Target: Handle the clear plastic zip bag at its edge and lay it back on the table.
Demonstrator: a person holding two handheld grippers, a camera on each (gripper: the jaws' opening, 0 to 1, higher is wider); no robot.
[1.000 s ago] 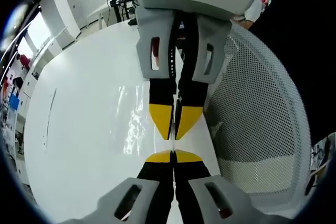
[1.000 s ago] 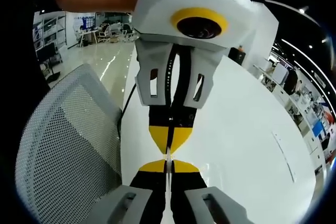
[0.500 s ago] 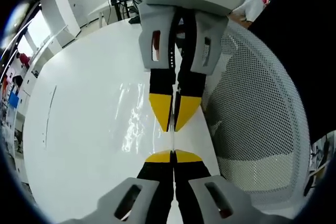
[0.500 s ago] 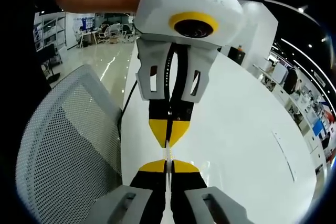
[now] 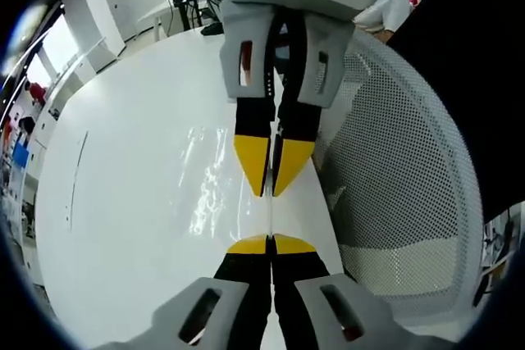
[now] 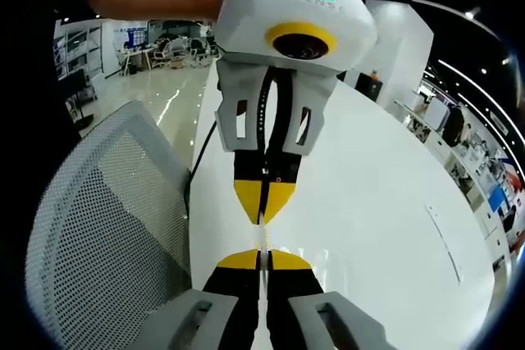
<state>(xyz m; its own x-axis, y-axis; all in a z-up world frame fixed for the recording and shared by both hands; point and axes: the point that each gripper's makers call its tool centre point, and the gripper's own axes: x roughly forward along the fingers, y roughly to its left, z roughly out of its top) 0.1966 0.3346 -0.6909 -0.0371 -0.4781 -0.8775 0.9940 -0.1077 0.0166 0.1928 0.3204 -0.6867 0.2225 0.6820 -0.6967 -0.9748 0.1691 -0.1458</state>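
Widening slightly, the gap between left hand-held gripper (image 5: 270, 239) and right hand-held gripper (image 6: 262, 253); both remain clamped on bag (image 5: 215, 178) edge.

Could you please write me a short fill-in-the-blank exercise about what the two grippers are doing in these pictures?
1. Both grippers pinch the clear plastic zip bag along one ____.
2. The left gripper and right gripper have tips coloured ____.
3. The bag hangs over the glossy ____ table.
4. Beside the table stands a white ____ chair.

Missing words: edge; yellow; white; mesh
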